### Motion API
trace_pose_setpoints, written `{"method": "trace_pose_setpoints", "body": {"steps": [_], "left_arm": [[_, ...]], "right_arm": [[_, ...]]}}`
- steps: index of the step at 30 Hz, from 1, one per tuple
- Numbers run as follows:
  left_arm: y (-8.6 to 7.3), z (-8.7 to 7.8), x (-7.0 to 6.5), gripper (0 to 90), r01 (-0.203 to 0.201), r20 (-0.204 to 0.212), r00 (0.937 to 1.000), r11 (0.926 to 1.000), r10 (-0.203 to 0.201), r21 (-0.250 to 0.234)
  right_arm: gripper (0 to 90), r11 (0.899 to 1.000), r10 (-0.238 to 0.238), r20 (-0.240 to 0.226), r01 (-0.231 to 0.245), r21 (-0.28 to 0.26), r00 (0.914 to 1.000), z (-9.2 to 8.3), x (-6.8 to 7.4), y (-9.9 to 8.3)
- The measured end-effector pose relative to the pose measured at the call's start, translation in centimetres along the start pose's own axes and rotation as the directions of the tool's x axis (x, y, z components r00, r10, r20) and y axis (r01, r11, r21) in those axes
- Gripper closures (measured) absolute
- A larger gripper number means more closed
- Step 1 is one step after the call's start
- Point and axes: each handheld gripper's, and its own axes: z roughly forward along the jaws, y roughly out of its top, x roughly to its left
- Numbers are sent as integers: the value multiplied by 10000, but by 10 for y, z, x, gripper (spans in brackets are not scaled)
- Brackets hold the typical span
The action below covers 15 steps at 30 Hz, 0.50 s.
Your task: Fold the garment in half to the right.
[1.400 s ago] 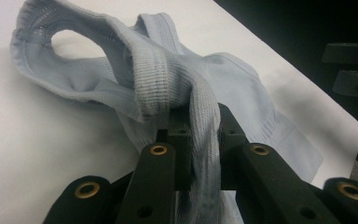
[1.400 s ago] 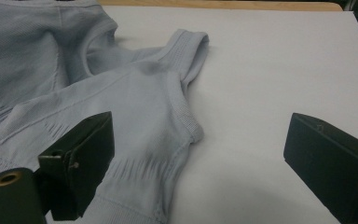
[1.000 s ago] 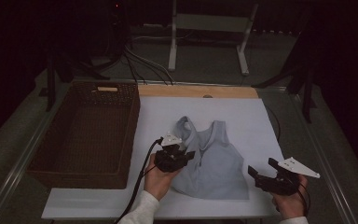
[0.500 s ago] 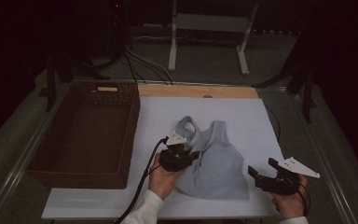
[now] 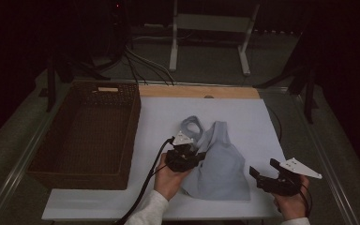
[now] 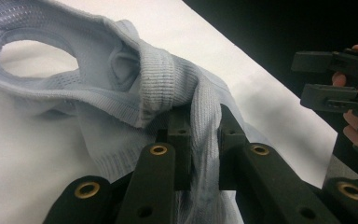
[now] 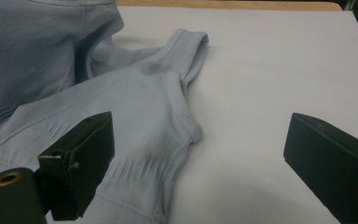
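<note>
A light blue sleeveless knit top (image 5: 221,165) lies crumpled on the white sheet (image 5: 243,112). My left gripper (image 5: 198,157) is at its left side, shut on a bunched fold of the top. In the left gripper view the ribbed fabric (image 6: 121,70) is pinched between the jaws of the left gripper (image 6: 200,126), with an armhole loop beyond it. My right gripper (image 5: 262,168) is held just off the top's lower right corner, jaws wide apart. In the right gripper view the right gripper (image 7: 200,140) is open over the top's (image 7: 140,98) ribbed side edge, touching nothing.
A brown wicker basket (image 5: 84,136) stands left of the sheet. A wooden strip (image 5: 197,91) runs along the sheet's far edge. Cables and a white metal stand (image 5: 211,42) sit on the floor behind. The right gripper (image 6: 335,79) appears far off in the left gripper view.
My left gripper has edged a little to the right, drawing the pinched fold of the top with it. The right gripper has stayed put.
</note>
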Motion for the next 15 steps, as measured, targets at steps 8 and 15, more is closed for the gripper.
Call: {"method": "trace_pose_setpoints", "body": {"steps": [8,15], "left_arm": [[2,6,-7,813,-82,156,9998,10000,82,22],[1,11,-12,813,-167,272,9995,9998,164,92]], "right_arm": [[88,10000,-8,5,8,10,10000,0,0,0],[88,10000,1,10,-1,9,10000,0,0,0]]}}
